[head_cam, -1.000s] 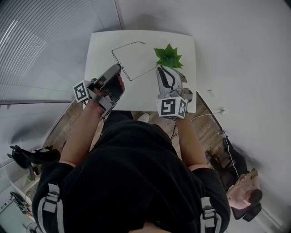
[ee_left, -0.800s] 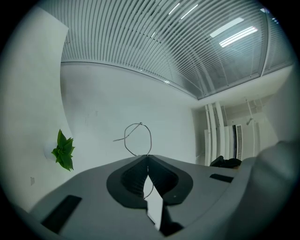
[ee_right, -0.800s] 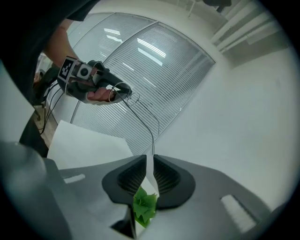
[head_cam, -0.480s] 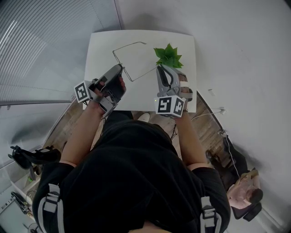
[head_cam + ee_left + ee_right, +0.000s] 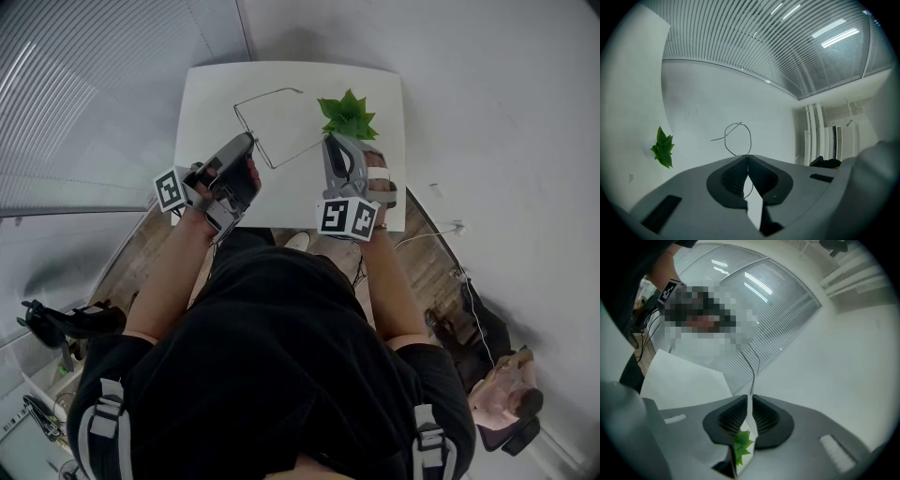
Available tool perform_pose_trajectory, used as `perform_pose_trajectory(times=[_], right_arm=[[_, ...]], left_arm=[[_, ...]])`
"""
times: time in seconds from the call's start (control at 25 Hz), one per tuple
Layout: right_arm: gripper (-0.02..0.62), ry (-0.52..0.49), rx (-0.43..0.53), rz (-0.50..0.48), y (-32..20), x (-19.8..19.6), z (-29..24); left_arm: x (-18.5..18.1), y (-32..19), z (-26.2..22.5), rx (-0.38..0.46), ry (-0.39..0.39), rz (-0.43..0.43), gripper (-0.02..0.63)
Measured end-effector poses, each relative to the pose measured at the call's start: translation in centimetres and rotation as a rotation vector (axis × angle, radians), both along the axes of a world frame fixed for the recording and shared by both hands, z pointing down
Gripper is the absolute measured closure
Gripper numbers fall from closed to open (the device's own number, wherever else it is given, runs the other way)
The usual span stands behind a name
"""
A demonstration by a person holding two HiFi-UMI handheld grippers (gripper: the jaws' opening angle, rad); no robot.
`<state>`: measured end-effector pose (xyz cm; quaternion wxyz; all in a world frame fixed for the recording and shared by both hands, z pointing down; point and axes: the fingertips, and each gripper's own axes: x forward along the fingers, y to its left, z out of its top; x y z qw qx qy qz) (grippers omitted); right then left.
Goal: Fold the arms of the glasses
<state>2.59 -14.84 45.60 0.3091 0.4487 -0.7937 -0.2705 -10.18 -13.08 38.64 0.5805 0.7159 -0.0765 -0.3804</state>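
Glasses [image 5: 750, 140] — wire-thin — in left hand-held gripper [image 5: 747, 156]

The glasses [image 5: 272, 166] are a thin bare-wire frame, spread open and held off the white desk [image 5: 206, 103] in the upper middle of the head view. One end is pinched in the left claw [image 5: 247, 139], where a rounded wire loop [image 5: 750, 140] rises just above the pressed pads. The other arm [image 5: 753, 373], a slim curved wire, runs into the tips of the right claw [image 5: 330, 141], whose jaws have just closed further on it.
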Motion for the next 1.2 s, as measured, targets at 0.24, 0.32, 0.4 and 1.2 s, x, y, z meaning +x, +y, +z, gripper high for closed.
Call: perform_pose_trajectory(times=[0.24, 0.32, 0.4, 1.2], right_arm=[[0.558, 0.014, 0.014, 0.008, -0.2, 0.1, -0.1], [0.558, 0.025, 0.021, 0.006, -0.3, 0.1, -0.1], [0.560, 0.045, 0.034, -0.002, -0.3, 0.0, -0.1], [0.560, 0.203, 0.106, -0.069, -0.7, -1.0, -0.2]], left_arm=[[-0.1, 0.0, 0.3, -0.006, -0.004, 0.000, 0.595], [0.0, 0.0, 0.4, -0.008, -0.004, 0.001, 0.595], [0.0, 0.1, 0.3, -0.011, 0.000, 0.008, 0.595], [0.0, 0.2, 1.6, -0.047, -0.052, 0.028, 0.595]])
